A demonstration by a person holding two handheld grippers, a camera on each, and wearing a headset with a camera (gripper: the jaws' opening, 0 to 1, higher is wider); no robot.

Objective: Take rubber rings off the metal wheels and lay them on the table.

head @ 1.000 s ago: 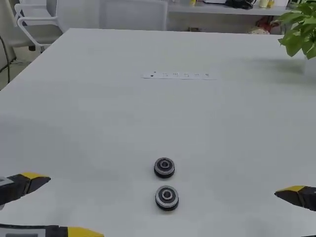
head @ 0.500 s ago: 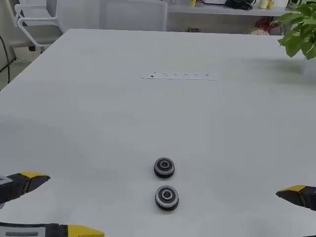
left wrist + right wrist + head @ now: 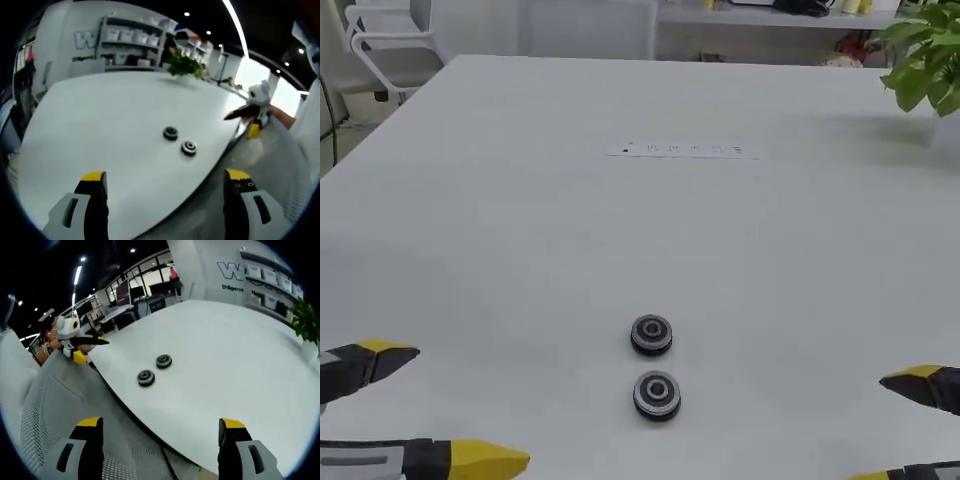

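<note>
Two small metal wheels with dark rubber rings lie flat near the table's front edge: the far wheel (image 3: 651, 335) (image 3: 170, 133) (image 3: 163, 361) and the near wheel (image 3: 657, 394) (image 3: 188, 147) (image 3: 145, 377). They sit close together, not touching. My left gripper (image 3: 430, 408) (image 3: 165, 182) is at the lower left, open and empty, well left of the wheels. My right gripper (image 3: 895, 430) (image 3: 161, 425) is at the lower right, open and empty, well right of them. Each gripper also appears in the other's view, the right one (image 3: 240, 120) and the left one (image 3: 87, 347).
The white table (image 3: 620, 230) stretches far back with a flush socket strip (image 3: 682, 150) in its middle. A green plant (image 3: 925, 55) stands at the far right corner. White chairs (image 3: 380, 45) stand beyond the far left edge.
The head view has tilted slightly, so the scene sits a little higher. The right gripper's lower jaw tip has come into view at the bottom right. The wheels have not moved.
</note>
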